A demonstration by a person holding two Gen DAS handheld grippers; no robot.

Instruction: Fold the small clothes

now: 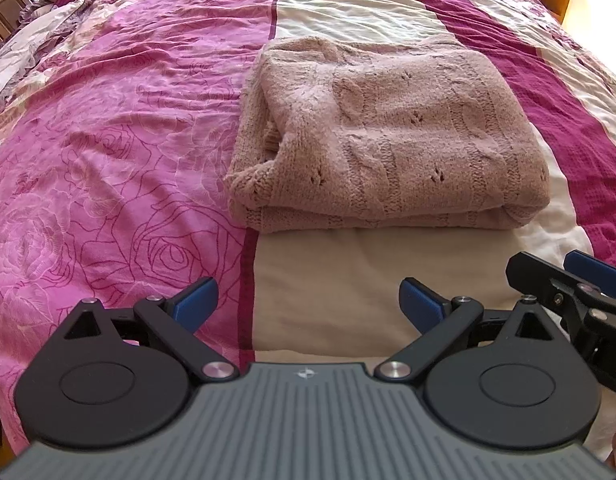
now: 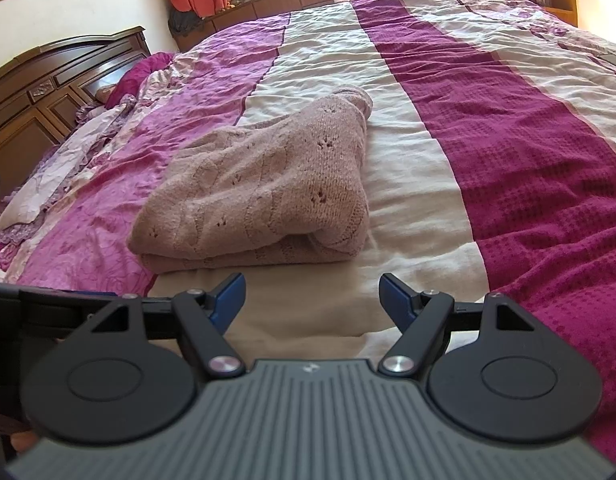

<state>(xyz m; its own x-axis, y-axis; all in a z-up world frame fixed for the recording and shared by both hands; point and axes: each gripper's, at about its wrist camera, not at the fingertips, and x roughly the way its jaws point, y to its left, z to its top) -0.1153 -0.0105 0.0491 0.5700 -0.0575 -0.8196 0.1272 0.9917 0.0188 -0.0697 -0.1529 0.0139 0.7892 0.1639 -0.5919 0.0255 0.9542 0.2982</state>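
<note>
While both hand-held grippers hung short of the garment, the folded pink knitted sweater (image 1: 388, 136) lay on the cream stripe of the bedspread (image 1: 107, 140), its left part overlapping the pink rose-patterned band. Left hand-held gripper (image 1: 310, 304): jaws spread wide, nothing between the blue pads, only bare cream cover beneath them. Right hand-held gripper (image 2: 312, 300): jaws likewise wide and empty; its tip also showed at the near right edge of the left wrist view, just beside the left tool.

The sweater lay straight ahead of the left gripper and slightly to its right, with a strip of cover between the pads and the near folded edge. From the right gripper it lay ahead and to the left. Its long axis seemed to run left to right across the bed, the thick fold facing the grippers, and a loose knitted edge sat at the near left corner. Neither tool touched it. The fold appeared complete or nearly so; any further move would likely begin at the near edge, to which the left gripper seemed better lined up.
</note>
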